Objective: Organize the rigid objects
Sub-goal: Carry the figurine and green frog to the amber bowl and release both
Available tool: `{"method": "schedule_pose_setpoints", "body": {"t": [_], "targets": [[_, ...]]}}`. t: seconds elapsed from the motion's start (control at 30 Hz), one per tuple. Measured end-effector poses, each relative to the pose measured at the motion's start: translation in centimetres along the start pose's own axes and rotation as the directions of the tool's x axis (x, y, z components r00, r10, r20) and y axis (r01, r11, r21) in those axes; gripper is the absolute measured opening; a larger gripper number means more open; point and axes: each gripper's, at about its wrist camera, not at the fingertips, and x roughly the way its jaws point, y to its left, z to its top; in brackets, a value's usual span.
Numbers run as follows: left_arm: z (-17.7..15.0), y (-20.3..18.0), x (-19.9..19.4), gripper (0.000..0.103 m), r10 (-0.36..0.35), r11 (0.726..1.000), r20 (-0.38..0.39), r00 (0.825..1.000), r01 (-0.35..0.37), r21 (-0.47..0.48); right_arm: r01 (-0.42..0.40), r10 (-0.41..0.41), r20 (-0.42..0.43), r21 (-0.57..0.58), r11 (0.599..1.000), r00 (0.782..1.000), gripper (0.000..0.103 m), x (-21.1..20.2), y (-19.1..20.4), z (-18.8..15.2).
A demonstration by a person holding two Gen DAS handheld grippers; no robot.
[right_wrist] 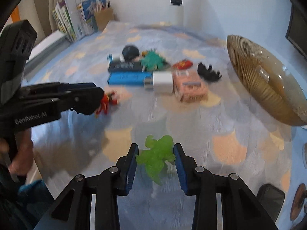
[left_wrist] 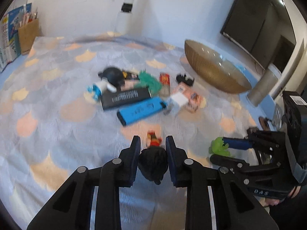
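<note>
My left gripper (left_wrist: 153, 147) is shut on a small figure with black hair and a red outfit (left_wrist: 153, 161), held above the patterned cloth; it also shows in the right wrist view (right_wrist: 106, 101). My right gripper (right_wrist: 155, 151) is shut on a translucent green figure (right_wrist: 156, 156), which also shows in the left wrist view (left_wrist: 218, 146). A pile lies mid-table: a blue box (right_wrist: 126, 78), a black box (right_wrist: 124, 66), a white block (right_wrist: 163, 81), a pink box (right_wrist: 189, 89), a teal figure (right_wrist: 152, 61).
A large ribbed amber bowl (right_wrist: 257, 76) stands at the right. Books (right_wrist: 76, 19) and a brown paper bag (right_wrist: 103, 20) stand at the far left corner. A dark monitor (left_wrist: 255, 21) hangs on the right wall. A black spiky hairpiece (right_wrist: 209, 72) lies near the bowl.
</note>
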Motion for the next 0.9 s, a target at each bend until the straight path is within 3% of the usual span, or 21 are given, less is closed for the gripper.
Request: {"method": "schedule_pose_setpoints", "body": {"t": [0.07,0.1,0.13,0.2,0.27,0.37,0.47,0.53,0.57,0.6,0.73,0.9], "targets": [[-0.5,0.1,0.2,0.030,-0.023,1.000,-0.032,0.999,0.023,0.004,0.002,-0.002,-0.005,0.010,1.000,1.000,0.037,0.1,-0.1,-0.6],[-0.7,0.1,0.2,0.039,-0.030,1.000,-0.040,0.999,0.030,0.007,-0.002,0.002,-0.007,0.030,1.000,1.000,0.040,0.0,-0.5,-0.8],[-0.8,0.1,0.1,0.039,-0.039,0.999,-0.048,0.998,0.040,0.014,-0.008,0.009,-0.009,0.052,0.999,1.000,0.044,-0.1,-0.8,-1.1],[-1.1,-0.1,0.1,0.045,-0.032,0.999,-0.059,0.998,0.034,0.028,-0.003,0.003,0.001,0.099,0.995,1.000,0.061,-0.5,-1.4,-1.5],[-1.0,-0.1,0.4,0.053,-0.009,0.999,-0.064,0.998,0.012,0.038,-0.032,0.031,0.013,0.160,0.987,0.999,0.061,-0.8,-1.9,-1.9],[-0.9,-0.4,0.9,0.053,0.009,0.999,-0.075,0.997,-0.005,0.053,-0.019,0.013,0.027,0.210,0.978,1.000,0.061,-0.7,-1.4,-1.7],[-1.0,-0.7,0.9,0.053,0.031,0.998,-0.061,0.998,-0.028,0.061,0.049,-0.050,0.004,0.190,0.981,0.999,0.061,-0.3,-0.3,-1.1],[-1.1,-1.0,1.0,0.052,0.055,0.995,-0.056,0.997,-0.051,0.080,0.091,-0.092,-0.001,0.161,0.983,0.996,0.052,0.1,0.6,-0.7],[-1.1,-1.1,1.1,0.042,0.068,0.994,-0.055,0.996,-0.063,0.090,0.102,-0.104,0.002,0.143,0.984,0.995,0.042,0.2,1.1,-0.6],[-1.2,-1.4,1.2,0.029,0.080,0.991,-0.059,0.995,-0.073,0.109,0.112,-0.114,0.007,0.125,0.986,0.994,0.039,0.1,1.5,-0.5],[-0.9,-1.3,1.0,0.029,0.037,0.996,-0.066,0.997,-0.032,0.081,0.066,-0.069,0.033,0.104,0.992,0.997,0.039,-0.5,1.9,-0.5],[2.2,-3.5,-1.1,0.029,0.009,0.994,0.028,1.000,-0.012,0.107,0.099,-0.110,0.094,0.117,0.988,0.989,0.039,-4.1,-0.5,0.6]]}}
